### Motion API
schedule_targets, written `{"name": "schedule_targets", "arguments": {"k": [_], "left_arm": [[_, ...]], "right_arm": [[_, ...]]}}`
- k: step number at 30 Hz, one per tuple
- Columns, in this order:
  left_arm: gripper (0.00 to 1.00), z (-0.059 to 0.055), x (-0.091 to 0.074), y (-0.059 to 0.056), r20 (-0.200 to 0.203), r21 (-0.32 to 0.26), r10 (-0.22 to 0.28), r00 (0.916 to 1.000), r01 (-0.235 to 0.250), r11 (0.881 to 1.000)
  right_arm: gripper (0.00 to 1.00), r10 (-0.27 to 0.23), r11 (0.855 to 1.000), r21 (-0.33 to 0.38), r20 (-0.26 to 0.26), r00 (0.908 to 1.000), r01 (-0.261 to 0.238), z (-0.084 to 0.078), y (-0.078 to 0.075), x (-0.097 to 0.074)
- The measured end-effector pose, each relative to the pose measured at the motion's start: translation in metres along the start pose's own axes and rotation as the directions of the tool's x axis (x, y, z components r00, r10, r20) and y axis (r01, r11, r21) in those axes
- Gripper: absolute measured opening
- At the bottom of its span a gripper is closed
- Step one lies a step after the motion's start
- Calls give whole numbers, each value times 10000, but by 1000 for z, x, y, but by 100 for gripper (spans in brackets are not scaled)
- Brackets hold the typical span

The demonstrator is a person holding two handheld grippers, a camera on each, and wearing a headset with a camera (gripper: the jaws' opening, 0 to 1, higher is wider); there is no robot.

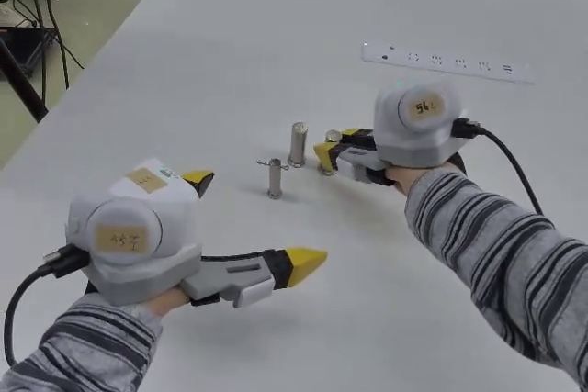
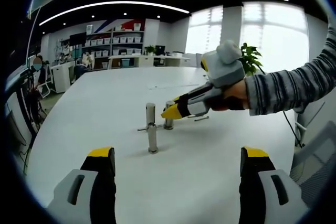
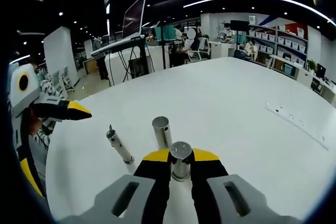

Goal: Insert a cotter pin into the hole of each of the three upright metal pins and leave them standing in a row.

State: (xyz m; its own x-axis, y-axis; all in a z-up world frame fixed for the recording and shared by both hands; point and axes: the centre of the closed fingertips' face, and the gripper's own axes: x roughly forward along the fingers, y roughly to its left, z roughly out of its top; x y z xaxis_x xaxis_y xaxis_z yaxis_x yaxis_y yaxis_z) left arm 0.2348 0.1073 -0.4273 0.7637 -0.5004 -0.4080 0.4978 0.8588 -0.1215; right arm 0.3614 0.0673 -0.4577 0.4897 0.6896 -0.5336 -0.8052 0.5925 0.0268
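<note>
Three short metal pins stand on the white table (image 1: pixel 276 61). The nearest pin (image 1: pixel 275 178) (image 2: pixel 151 129) (image 3: pixel 119 147) has a cotter pin through its hole. A bare pin (image 1: pixel 299 143) (image 3: pixel 161 128) stands upright behind it. My right gripper (image 1: pixel 327 157) (image 3: pixel 181 157) is shut on the third pin (image 1: pixel 333 138) (image 3: pixel 180 149), which stands upright on the table. The right gripper (image 2: pixel 173 111) also appears in the left gripper view, beside a pin (image 2: pixel 168 117). My left gripper (image 1: pixel 253 220) (image 2: pixel 177 153) is open with nothing between its jaws, short of the pins.
A white power strip (image 1: pixel 447 61) (image 3: pixel 299 121) lies at the far right of the table. The table's left edge (image 1: pixel 83 61) drops to a floor with cables and a stand. Office desks and people are in the background.
</note>
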Motion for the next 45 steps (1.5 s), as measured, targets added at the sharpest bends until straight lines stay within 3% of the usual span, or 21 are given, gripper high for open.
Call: {"name": "schedule_targets", "arguments": {"k": [15,22,27,36,45], "left_arm": [[99,4,2,1,102,196,-34,9999,32,9998],[99,3,3,-3,78,299,-158,9998,156,9994],[99,4,3,-4,99,347,-215,9997,212,9992],[99,2,3,-6,19,430,-284,9996,282,9987],[99,3,4,-6,26,469,-338,9994,337,9983]], "right_arm": [[9,178,9981,-585,-68,9998,-182,-3,14,-34],[9,421,9960,-782,-274,9987,-442,-16,19,-45],[9,783,9941,-723,-429,9960,-813,-28,33,-54],[9,1128,9891,-888,-583,9919,-1177,-43,52,-63],[9,1386,9842,-1034,-529,9889,-1434,-47,57,-66]]}}
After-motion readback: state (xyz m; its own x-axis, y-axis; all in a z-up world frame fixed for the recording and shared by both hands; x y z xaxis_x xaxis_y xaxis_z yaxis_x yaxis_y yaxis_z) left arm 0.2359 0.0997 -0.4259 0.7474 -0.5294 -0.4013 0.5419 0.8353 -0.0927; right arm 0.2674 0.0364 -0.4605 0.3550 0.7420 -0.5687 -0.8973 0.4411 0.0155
